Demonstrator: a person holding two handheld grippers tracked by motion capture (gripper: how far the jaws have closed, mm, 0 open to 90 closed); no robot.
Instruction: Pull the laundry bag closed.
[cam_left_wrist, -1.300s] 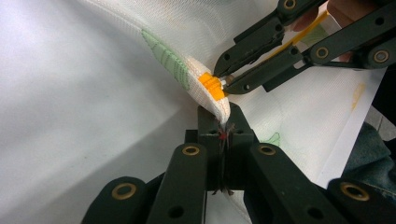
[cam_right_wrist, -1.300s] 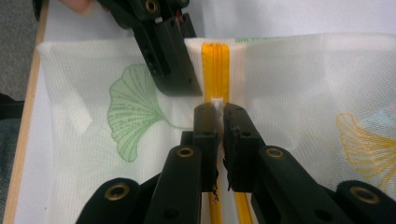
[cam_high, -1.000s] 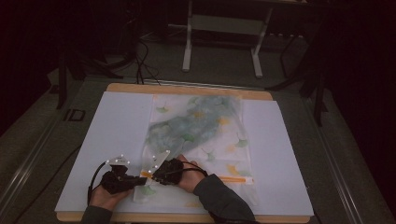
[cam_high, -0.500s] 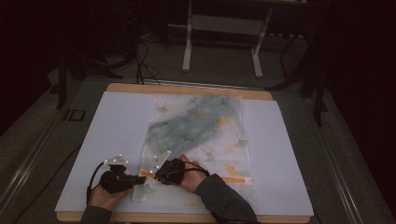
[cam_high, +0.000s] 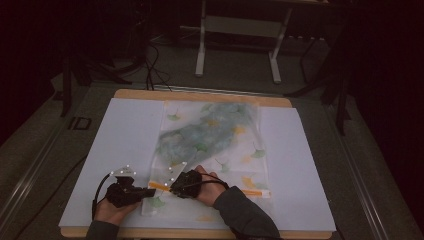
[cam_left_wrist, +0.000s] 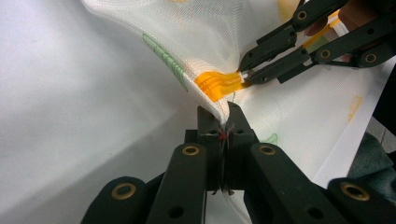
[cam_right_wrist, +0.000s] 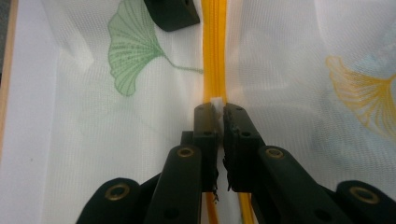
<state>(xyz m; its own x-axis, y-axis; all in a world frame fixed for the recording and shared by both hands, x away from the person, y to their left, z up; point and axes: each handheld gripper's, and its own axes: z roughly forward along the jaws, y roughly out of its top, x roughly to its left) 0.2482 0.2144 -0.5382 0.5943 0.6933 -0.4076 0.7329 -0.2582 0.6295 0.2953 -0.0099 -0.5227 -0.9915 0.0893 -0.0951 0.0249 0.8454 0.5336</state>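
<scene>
Mesh bag (cam_high: 210, 145) printed with ginkgo leaves is lying flat along the middle of the white tabletop (cam_high: 125, 130), its orange zipper (cam_high: 250, 191) running across the near end in front of the person. In the left gripper view the left hand-held gripper (cam_left_wrist: 223, 114) is clamping a fold of the mesh at the zipper's end, jaws pressed together on the fabric just below the orange tape. The right hand-held gripper (cam_right_wrist: 216, 109) is pinching the small white zipper pull (cam_right_wrist: 216, 101), jaws closed on it, with the yellow track running straight away ahead of it.

Judging from this, the step in hand is working the slider along the zipper. To do it well, the left hand-held gripper should be anchoring the corner and keeping the tape taut, while the right one is drawing the pull in line with the track, low and level, so the teeth are not binding and the thin mesh is not getting caught. The pull is tiny, so a sideways tug could be slipping it free.

Compared with 1 second ago, the 2 hand-held grippers are sitting a little closer to the tabletop's near edge, and the left one is resting lower; the bag itself is lying as it was
</scene>
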